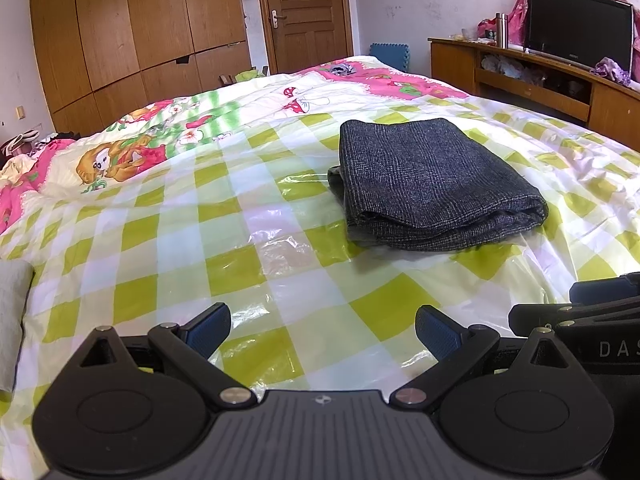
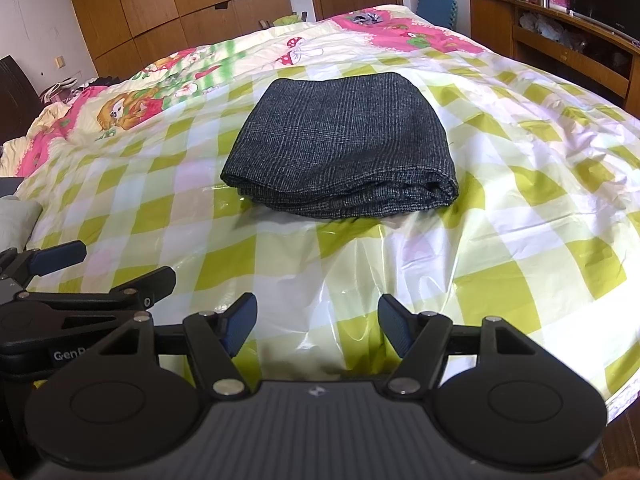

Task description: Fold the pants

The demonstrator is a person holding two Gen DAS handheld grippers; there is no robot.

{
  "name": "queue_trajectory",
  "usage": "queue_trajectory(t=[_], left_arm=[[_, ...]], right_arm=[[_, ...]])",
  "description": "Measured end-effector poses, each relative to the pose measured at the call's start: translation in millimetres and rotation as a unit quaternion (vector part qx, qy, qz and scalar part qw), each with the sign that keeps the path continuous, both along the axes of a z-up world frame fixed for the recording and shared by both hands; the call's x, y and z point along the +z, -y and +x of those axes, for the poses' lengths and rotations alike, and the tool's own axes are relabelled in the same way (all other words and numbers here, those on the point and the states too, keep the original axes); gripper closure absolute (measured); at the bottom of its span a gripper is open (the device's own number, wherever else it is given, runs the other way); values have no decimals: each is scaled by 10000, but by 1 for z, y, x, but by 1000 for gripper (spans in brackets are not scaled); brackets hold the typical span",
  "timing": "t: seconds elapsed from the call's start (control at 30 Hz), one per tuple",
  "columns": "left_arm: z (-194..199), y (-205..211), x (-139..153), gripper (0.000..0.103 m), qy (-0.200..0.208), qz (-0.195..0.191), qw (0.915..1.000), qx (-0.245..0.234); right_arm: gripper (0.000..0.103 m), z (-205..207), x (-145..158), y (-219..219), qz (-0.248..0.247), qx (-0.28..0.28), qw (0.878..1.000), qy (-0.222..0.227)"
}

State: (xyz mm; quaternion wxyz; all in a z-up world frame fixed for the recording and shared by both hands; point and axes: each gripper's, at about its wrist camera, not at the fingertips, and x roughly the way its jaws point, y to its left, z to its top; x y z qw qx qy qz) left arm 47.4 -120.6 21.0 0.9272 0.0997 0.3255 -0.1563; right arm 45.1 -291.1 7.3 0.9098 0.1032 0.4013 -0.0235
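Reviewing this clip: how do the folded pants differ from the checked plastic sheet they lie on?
The pants are dark grey woven cloth with a matte look; the plastic sheet is glossy, in yellow-green and white checks. The pants are folded into a compact stack of layers; the plastic sheet is spread wide across the bed in one wrinkled layer. Both lie untouched: the left gripper and right gripper are open, short of them.

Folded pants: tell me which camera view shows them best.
The right wrist view. The folded pants lie centred there, with the whole top face and stacked front edges visible. The left wrist view shows them off to the right, at an angle, with one side layer opening.
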Motion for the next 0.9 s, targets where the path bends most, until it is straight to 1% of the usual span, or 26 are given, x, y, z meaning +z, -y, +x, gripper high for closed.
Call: queue_trajectory(t=[0.9], left_arm=[[-1, 2, -1, 0, 30, 68, 10000, 8]], right_arm=[[35, 1, -1, -1, -21, 13, 10000, -26]])
